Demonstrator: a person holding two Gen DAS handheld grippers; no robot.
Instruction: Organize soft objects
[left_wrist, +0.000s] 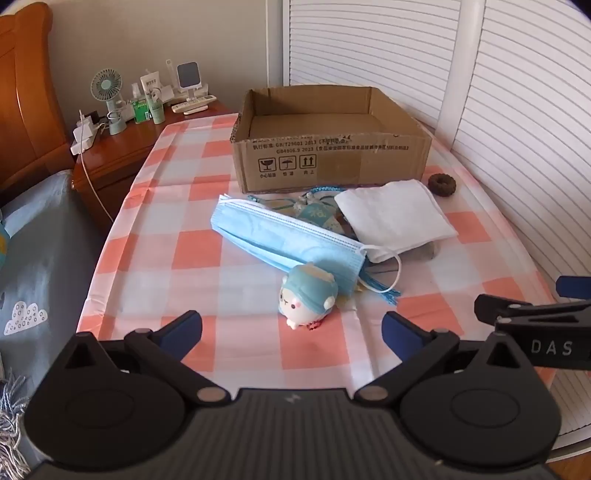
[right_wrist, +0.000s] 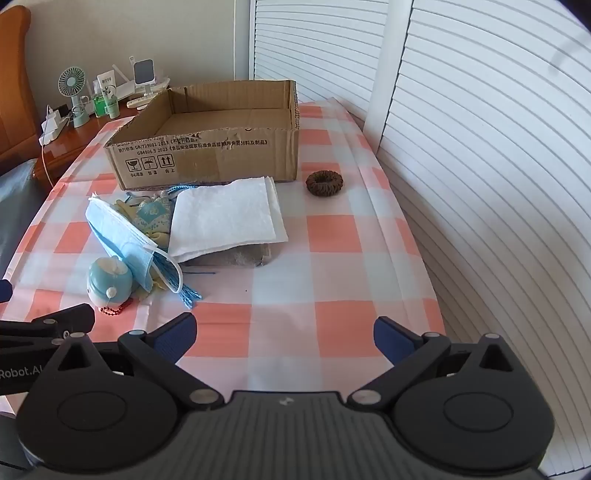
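Observation:
An open cardboard box (left_wrist: 332, 162) (right_wrist: 207, 162) stands empty at the back of the checked tablecloth (left_wrist: 184, 251) (right_wrist: 332, 266). In front of it lies a pile: a blue face mask (left_wrist: 280, 236) (right_wrist: 118, 232), a folded white cloth (left_wrist: 395, 214) (right_wrist: 225, 218), and a patterned pouch (left_wrist: 314, 214) (right_wrist: 151, 218) with blue cord. A small blue-and-white plush toy (left_wrist: 308, 301) (right_wrist: 109, 280) sits nearest. A brown hair scrunchie (left_wrist: 442, 182) (right_wrist: 324, 182) lies apart on the right. My left gripper (left_wrist: 291, 328) is open just short of the toy. My right gripper (right_wrist: 284, 334) is open over bare cloth.
A wooden nightstand (left_wrist: 122, 155) (right_wrist: 62, 147) at the back left carries a small fan (left_wrist: 109, 99) (right_wrist: 74, 94), bottles and chargers. White louvred doors (left_wrist: 517, 129) (right_wrist: 480, 166) close off the right side. A bed with grey-blue bedding (left_wrist: 33, 266) lies left of the table.

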